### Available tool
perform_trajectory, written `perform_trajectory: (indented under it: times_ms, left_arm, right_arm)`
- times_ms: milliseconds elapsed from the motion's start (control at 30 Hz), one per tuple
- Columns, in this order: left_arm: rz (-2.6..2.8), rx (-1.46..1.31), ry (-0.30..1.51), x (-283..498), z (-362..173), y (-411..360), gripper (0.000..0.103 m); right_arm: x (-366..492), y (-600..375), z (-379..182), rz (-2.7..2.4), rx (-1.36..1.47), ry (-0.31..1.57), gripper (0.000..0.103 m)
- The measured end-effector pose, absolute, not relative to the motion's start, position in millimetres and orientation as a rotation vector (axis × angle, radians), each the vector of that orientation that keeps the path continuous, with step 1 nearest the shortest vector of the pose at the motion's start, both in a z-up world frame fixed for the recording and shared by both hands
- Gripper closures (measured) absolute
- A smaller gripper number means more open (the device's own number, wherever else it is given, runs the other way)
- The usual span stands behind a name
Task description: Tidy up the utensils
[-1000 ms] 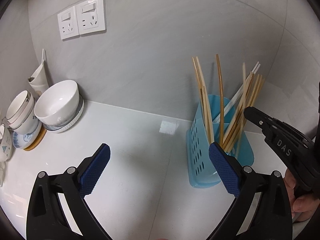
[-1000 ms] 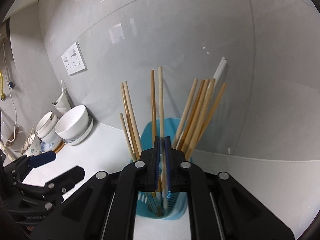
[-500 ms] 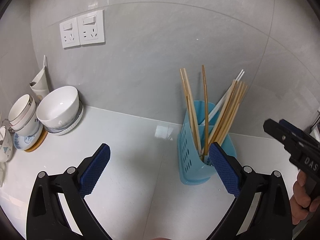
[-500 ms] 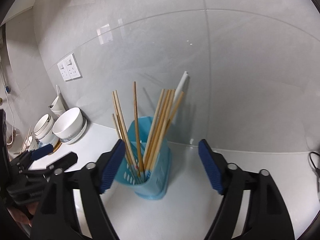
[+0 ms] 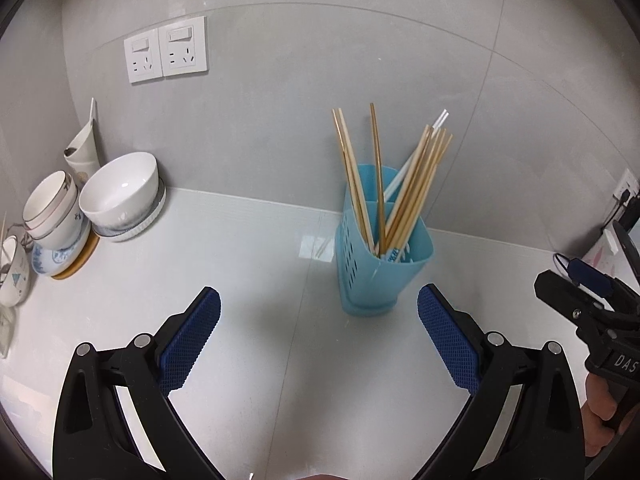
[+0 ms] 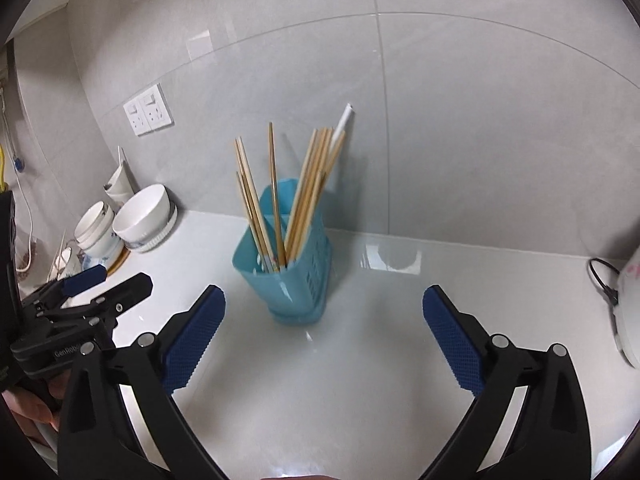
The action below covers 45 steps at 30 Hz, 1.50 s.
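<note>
A glossy white worktop (image 5: 248, 280) is backed by pale grey wall tiles carrying a white double socket plate (image 5: 166, 54). In the left wrist view, a light blue perforated plastic utensil holder (image 5: 380, 264) is seen standing upright on the worktop, well ahead of the left gripper (image 5: 318, 338). A bundle of wooden chopsticks (image 5: 400, 184) and a white one are held inside it, fanned against its rim. The left gripper's blue-padded fingers (image 5: 188, 344) are spread wide and nothing is held between them. A stack of white ceramic bowls (image 5: 120, 196) is set at the far left against the wall. The right gripper is partly visible at the right edge, carried by a hand.

In the right wrist view, the same holder (image 6: 288, 276) is seen standing just beyond the right gripper (image 6: 324, 336), apart from it. Its fingers (image 6: 452, 338) have just been opening and are now fully spread, with nothing between them. The left gripper (image 6: 100, 284) is seen at the lower left, also open and empty.

A chopstick appears to have been delivered, so the step in hand is judged to be the retreat from the holder. It is best done by keeping the open fingers clear of the leaning chopstick tops, so that the light holder is not tipped. No loose utensils can be seen on the worktop in either view.
</note>
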State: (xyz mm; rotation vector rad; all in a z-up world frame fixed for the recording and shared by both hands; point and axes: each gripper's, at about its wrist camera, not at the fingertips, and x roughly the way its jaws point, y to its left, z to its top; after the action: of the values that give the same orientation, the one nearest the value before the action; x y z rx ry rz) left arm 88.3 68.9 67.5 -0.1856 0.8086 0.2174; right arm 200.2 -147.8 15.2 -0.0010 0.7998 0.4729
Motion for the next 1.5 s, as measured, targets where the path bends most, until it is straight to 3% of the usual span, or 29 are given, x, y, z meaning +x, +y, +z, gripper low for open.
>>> perform_trajectory:
  times_ms: [1500]
  left_arm:
    - [0.245, -0.150, 0.835, 75.9, 62.6, 49.7, 0.006]
  right_arm:
    - [190.1, -152.4, -1.2, 0.474, -0.038, 0.853, 0.008]
